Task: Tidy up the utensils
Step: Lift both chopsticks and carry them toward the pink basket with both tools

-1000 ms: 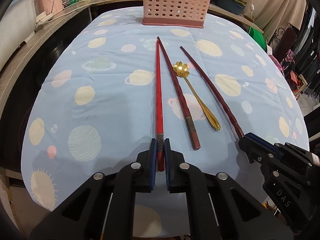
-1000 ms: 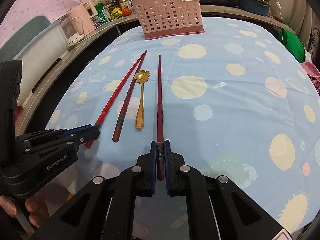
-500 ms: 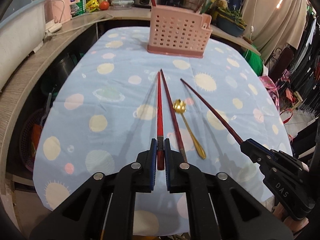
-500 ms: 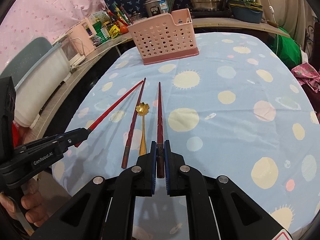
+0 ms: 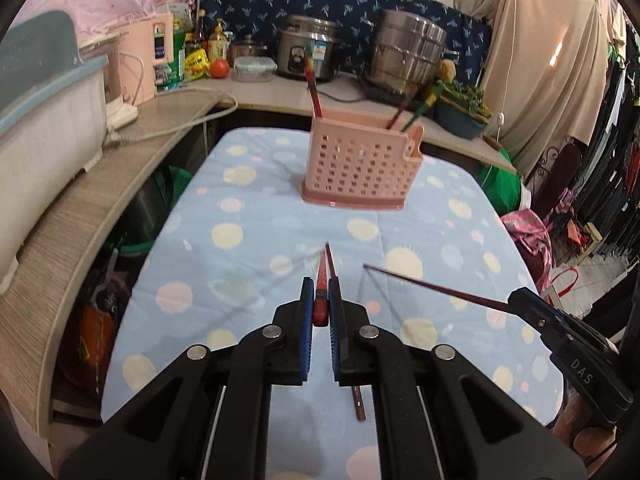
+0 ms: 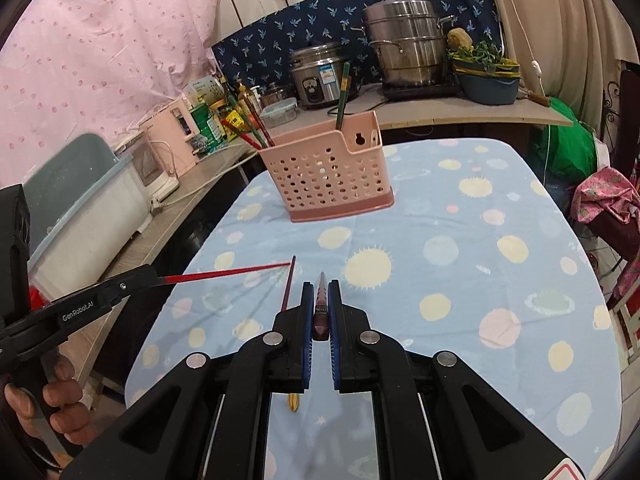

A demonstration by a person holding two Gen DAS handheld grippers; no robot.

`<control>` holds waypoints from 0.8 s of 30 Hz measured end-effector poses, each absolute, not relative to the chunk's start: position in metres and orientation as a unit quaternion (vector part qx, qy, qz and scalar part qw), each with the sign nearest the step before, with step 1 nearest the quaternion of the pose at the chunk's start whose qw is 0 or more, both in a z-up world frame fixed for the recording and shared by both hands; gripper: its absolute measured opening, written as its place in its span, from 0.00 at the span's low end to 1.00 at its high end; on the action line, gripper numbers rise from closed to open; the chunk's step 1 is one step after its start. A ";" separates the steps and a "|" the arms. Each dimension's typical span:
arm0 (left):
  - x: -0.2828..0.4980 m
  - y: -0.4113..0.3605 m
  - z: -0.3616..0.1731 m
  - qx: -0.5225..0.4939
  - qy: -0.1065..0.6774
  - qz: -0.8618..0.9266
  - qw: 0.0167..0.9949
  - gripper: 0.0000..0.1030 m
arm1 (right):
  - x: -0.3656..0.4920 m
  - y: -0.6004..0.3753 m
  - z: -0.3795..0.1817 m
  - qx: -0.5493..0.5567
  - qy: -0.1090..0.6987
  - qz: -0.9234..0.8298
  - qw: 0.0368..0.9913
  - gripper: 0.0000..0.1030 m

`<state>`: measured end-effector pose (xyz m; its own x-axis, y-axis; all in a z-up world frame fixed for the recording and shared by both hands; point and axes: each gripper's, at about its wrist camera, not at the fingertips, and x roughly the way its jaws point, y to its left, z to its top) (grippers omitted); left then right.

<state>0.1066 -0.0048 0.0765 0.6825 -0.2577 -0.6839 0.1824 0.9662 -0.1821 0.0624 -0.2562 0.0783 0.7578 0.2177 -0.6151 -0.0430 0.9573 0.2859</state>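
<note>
I have both claws clenched, the left claw [image 5: 321,312] on the butt of a bright red chopstick [image 5: 321,280] and the right claw [image 6: 320,312] on the butt of a dark red chopstick [image 6: 321,296], each held clear above the tabletop [image 6: 460,288] and pointing at the pink basket [image 6: 328,168] well ahead. These sticks look light, stiff and slick (lacquered, I judge), so a grip at the thick end should resist twisting. A third chopstick [image 5: 357,398] and a gold spoon [image 6: 294,402] lie on the cloth below.

Home kitchen, rice cooker [image 5: 308,49], steamer pot [image 5: 410,54], condiments on counter [image 5: 264,100]
</note>
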 end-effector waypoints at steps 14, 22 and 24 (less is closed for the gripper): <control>0.152 -0.008 0.131 -0.047 0.319 -0.106 0.941 0.07 | 0.097 -0.263 0.129 0.131 0.287 0.073 0.946 0.07; 0.174 -0.010 0.170 -0.055 0.279 -0.113 0.952 0.07 | 0.124 -0.278 0.156 0.150 0.255 0.073 0.952 0.07; 0.179 -0.011 0.181 -0.059 0.267 -0.114 0.955 0.07 | 0.132 -0.282 0.165 0.154 0.242 0.069 0.955 0.07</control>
<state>0.1793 -0.0113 0.1814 0.8313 -0.2498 -0.4965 0.1873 0.9670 -0.1728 0.1318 -0.2823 0.1655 0.8732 0.2071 -0.4411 -0.0579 0.9429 0.3281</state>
